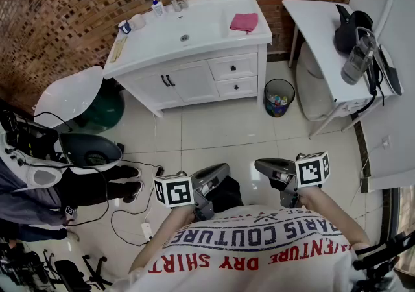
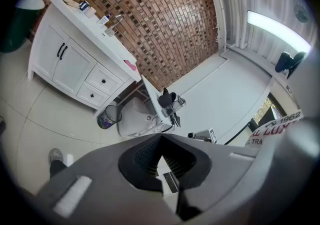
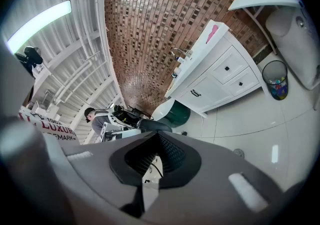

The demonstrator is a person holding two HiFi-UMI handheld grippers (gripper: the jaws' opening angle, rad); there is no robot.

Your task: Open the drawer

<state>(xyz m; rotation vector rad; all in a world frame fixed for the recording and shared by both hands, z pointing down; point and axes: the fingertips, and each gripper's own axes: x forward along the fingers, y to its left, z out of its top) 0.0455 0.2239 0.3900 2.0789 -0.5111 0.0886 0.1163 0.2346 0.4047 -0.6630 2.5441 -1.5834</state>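
Now left claw (image 2: pixel 161 137) closed; right claw (image 3: pixel 157 135) closed

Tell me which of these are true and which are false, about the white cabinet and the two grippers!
1. Both drawers of the white cabinet are closed. True.
2. The pink cloth lies on the floor. False: it lies on the cabinet top, right of the sink.
3. The right gripper grips a drawer knob. False: it is shut on nothing, far from the cabinet.
4. A trash bin stands on the floor beside the cabinet. True.
5. The left gripper is wide open. False: it is shut and empty.
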